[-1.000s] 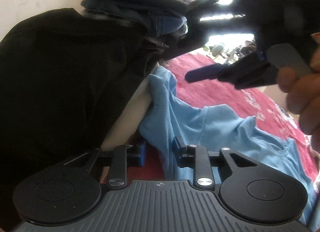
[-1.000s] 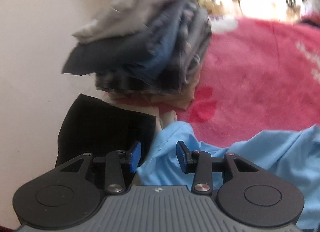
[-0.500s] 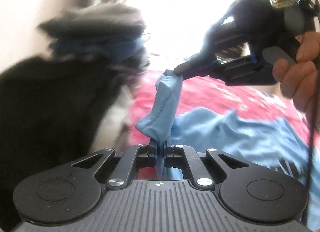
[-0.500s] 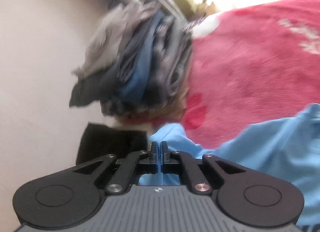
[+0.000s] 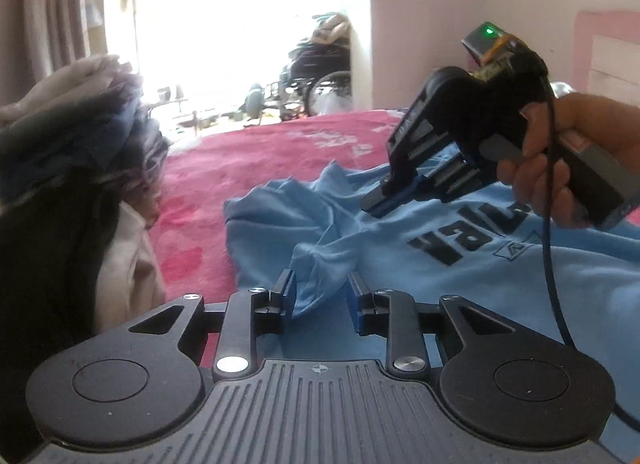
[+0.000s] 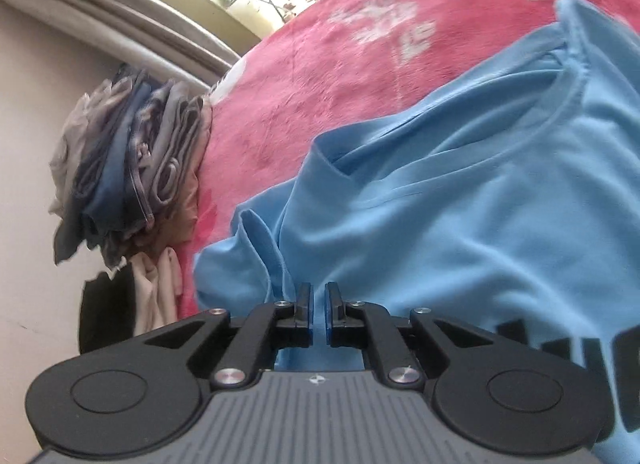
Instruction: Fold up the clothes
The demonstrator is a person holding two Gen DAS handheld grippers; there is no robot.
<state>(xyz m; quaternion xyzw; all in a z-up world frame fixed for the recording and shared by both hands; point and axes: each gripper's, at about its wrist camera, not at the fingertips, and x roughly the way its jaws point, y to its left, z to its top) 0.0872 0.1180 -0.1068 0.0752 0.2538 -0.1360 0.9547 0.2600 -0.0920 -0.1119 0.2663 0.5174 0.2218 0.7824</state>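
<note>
A light blue T-shirt (image 5: pixel 440 284) with dark lettering lies spread and rumpled on the red blanket (image 5: pixel 248 160). My left gripper (image 5: pixel 320 292) is open, and a bunched fold of the shirt lies loose between its fingers. A hand (image 5: pixel 560 168) holds my right gripper (image 5: pixel 374 204) just above the shirt, further right. In the right wrist view the right gripper (image 6: pixel 318 304) has its jaws a narrow gap apart with nothing pinched. Beyond it lie the T-shirt (image 6: pixel 460 224), its sleeve and its neckline.
A tall stack of folded clothes (image 5: pixel 72 136) stands at the left on the blanket (image 6: pixel 340 64), seen also as the stack (image 6: pixel 132 176) against the wall. A black garment (image 5: pixel 44 264) and a cream one (image 5: pixel 124 256) lie beside it. A wheelchair (image 5: pixel 320 68) stands in the bright doorway.
Half a second ago both grippers were shut on the lifted shirt edge. Both have let go, the cloth has dropped onto the blanket, and the shirt now lies spread out.
</note>
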